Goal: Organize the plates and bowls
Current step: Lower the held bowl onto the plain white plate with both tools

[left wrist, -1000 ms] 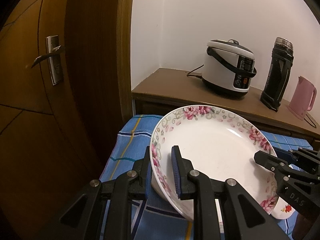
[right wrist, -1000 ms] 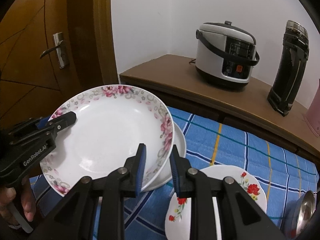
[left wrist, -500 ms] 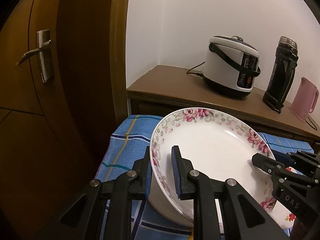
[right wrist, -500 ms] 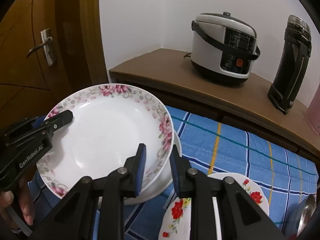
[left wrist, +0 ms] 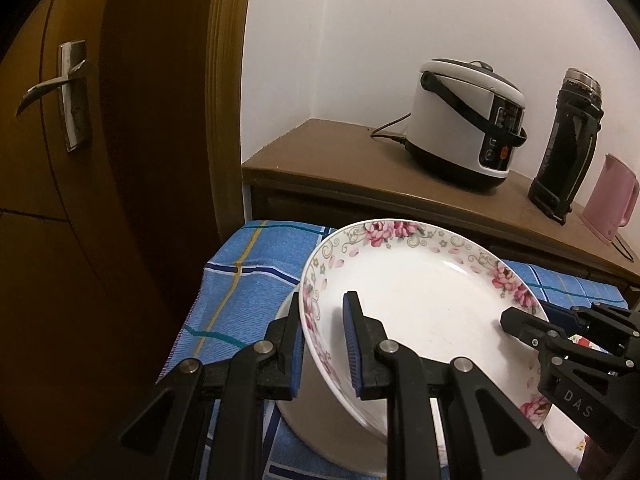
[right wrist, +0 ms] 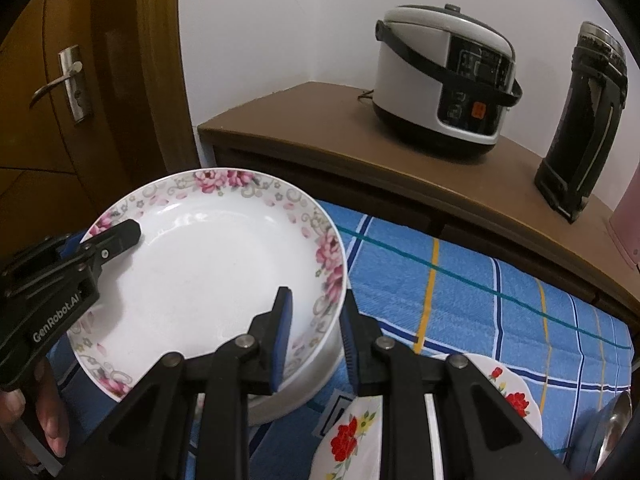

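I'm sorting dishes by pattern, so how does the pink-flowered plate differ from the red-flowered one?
The pink-flowered plate has pink blossoms around its rim; the red-flowered plate has scattered red blooms. The pink one is gripped at opposite edges by the left gripper and right gripper; the red one lies on the blue checked cloth. Both are white.

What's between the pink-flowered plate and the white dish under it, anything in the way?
Nothing visible. The pink-flowered plate, with the left claw and right claw straddling opposite rims, sits tilted directly over the plain white dish on the blue checked cloth. The red-flowered plate lies off to the side.
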`<state>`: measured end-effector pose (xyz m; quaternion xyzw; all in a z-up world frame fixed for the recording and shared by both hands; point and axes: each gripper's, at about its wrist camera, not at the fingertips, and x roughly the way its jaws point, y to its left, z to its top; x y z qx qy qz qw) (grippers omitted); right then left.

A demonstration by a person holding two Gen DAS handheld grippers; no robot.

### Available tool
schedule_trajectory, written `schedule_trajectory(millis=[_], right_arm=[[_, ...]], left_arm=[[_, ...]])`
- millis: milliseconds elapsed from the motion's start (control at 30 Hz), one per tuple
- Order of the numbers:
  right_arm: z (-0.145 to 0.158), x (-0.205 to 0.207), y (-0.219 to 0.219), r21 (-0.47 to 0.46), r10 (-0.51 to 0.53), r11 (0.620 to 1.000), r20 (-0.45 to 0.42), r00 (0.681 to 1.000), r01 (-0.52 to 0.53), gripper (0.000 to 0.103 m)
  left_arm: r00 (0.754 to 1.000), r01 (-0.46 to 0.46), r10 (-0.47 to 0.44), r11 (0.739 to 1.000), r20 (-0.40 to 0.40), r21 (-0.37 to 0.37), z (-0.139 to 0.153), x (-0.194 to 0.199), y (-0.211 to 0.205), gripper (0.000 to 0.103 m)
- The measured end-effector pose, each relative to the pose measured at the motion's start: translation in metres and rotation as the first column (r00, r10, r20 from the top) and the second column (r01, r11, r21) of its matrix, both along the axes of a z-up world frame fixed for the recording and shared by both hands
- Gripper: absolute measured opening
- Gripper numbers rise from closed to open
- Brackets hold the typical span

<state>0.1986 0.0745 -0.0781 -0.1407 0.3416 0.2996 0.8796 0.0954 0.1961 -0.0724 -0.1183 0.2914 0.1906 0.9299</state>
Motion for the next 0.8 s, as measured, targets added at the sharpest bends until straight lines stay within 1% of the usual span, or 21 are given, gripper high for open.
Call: schedule_trajectory(millis=[400, 800], right_arm=[[0.001, -0.004, 0.004, -0.011, -0.012, 1.0, 0.018, 1.0, 0.013, 0.024], [-0.001, -0.005, 0.006, -0.019, -0.023, 1.0, 0.016, 1.0, 0.024, 0.024]], left_arm=[[1.0, 0.003, -0.003, 1.0, 0.003, -0.002, -0.005, 0.004, 0.003, 0.02], [1.0, 0.014, -0.014, 1.0, 0.012, -0.006, -0.012, 0.009, 0.006, 0.02]])
